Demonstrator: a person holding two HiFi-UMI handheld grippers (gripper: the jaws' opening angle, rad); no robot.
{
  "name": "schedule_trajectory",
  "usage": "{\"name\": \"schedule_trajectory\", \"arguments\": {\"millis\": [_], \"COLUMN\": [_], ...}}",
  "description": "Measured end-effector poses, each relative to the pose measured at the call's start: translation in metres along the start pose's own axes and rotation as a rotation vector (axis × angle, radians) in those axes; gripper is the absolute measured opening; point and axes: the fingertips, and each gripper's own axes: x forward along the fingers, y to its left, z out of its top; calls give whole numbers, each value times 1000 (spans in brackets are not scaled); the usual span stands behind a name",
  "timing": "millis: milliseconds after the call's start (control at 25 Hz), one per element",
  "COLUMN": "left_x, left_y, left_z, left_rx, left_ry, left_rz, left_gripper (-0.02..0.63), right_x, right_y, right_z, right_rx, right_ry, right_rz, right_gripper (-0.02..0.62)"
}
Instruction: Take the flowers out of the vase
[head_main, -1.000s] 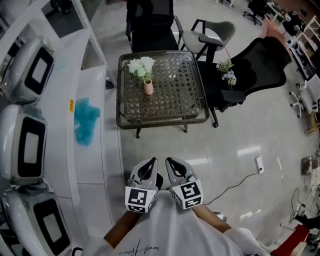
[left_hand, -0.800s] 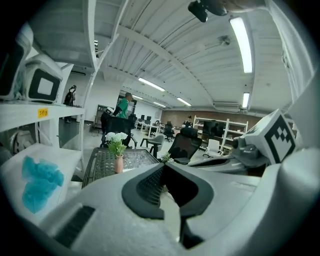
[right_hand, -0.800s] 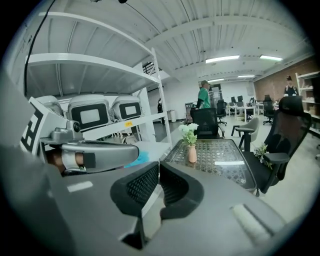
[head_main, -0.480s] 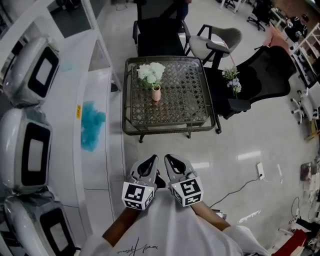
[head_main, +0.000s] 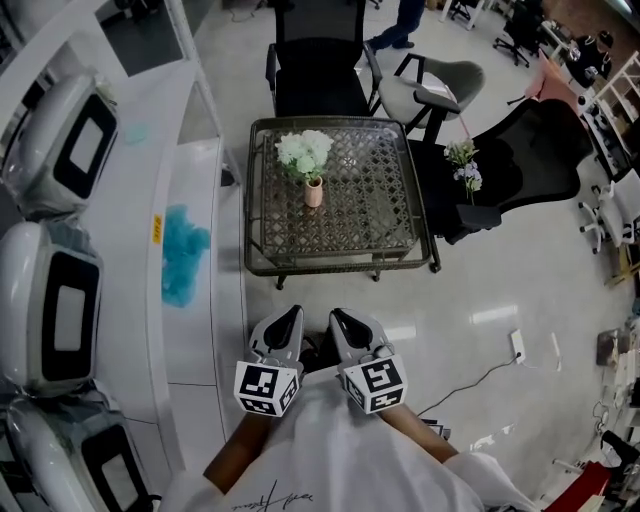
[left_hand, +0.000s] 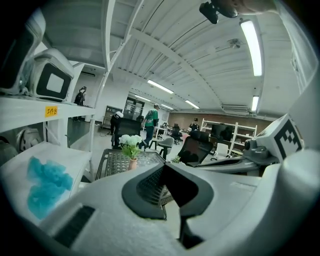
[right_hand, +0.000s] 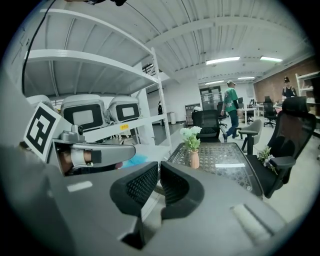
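Progress: not begun, by my read. The flowers (head_main: 305, 152) still stand in the vase (head_main: 314, 192); nothing has been lifted out.
Left to do: reach the table (head_main: 340, 266), grip the stems, draw the bunch up & out of the vase.
Where: the vase stands on the woven-top table, toward its left rear part in the head view. It is well apart from both grippers, w/ bare floor btwn.
Left gripper (head_main: 288, 320): jaws together, nothing btwn them. It is held low, close to the person's body, & points toward the table.
Right gripper (head_main: 345, 322): jaws closed to a thin slit, empty. It sits just beside the left one.
Flowers, look: a small bunch w/ white & pale-green heads on green leaves. It is upright & spreads wider than the vase.
Vase, look: small, slim, pinkish-tan, upright, w/ a narrow mouth. Judged light & easy to tip if the stems drag.
Also in view: a second sprig (head_main: 462, 160) w/ pale purple blooms rests on a black chair (head_main: 540, 130) right of the table; no vase seen there. A blue cloth (head_main: 180, 250) lies on the white shelf at left.
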Motion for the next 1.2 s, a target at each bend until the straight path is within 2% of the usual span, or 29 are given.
{"name": "schedule_trajectory", "arguments": {"millis": [280, 440, 600, 1200], "left_x": [11, 26, 39, 113], "left_y": [19, 35, 48, 76], "left_z": [0, 13, 28, 53], "left_rx": [-13, -11, -20, -53], "left_ry": [13, 7, -2, 31], "left_rz": [39, 69, 82, 52], "left_gripper": [5, 5, 5, 5], "right_x": [17, 37, 54, 118], "right_y": [-7, -21, -34, -91], "right_z": [5, 19, 34, 75], "right_rx": [10, 24, 29, 39], "right_ry": [0, -14, -28, -34], "right_rz": [8, 13, 19, 16], "right_gripper": [49, 81, 83, 87]}}
